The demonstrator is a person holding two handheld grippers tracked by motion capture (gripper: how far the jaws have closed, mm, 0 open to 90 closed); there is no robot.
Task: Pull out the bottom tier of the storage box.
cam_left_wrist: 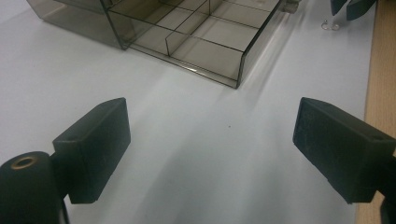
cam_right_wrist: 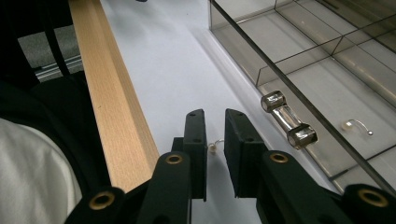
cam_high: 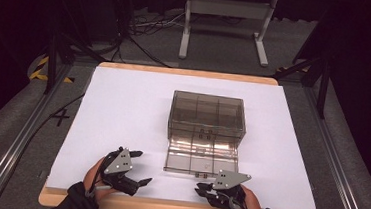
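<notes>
Two grippers sit at the near edge of the table (cam_high: 291,143), both on the person's side of the smoky clear organiser box (cam_high: 208,114). The box stands mid-table on the white sheet, and its drawer (cam_high: 202,158) is pulled out toward the person, divided into compartments.

The left gripper (cam_high: 138,167) rests left of the drawer and well apart from it, its jaws spread wide over bare white sheet.

The right gripper (cam_right_wrist: 215,140) is low over the sheet just in front of the drawer, beside the clear handle (cam_right_wrist: 288,120). Its jaws are drawn nearly together, with a narrow gap left. A small hooked earring with a pearl (cam_right_wrist: 214,146) lies on the sheet in that gap; the pads seem just short of touching it, though the view is too tight to be sure. A second earring (cam_right_wrist: 357,125) lies inside the drawer's front compartment, behind the handle.
</notes>
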